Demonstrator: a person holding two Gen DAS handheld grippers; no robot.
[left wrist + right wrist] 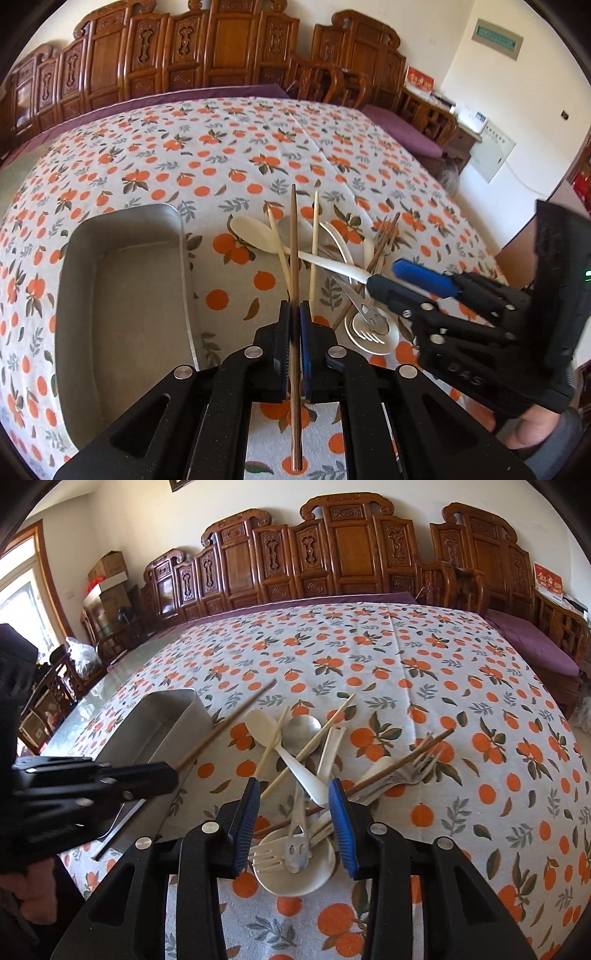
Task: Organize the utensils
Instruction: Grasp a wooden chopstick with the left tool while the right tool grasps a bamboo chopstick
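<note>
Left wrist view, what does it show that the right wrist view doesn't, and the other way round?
Only the left wrist view shows the left gripper from behind, shut on a dark chopstick, the tray's empty inside, and a white wall panel.

Only the right wrist view shows the right gripper from behind, open above the utensil pile, plus cardboard boxes and a window.

Both show the orange-print tablecloth, the pile, the metal tray, the held chopstick and the carved wooden furniture.
</note>
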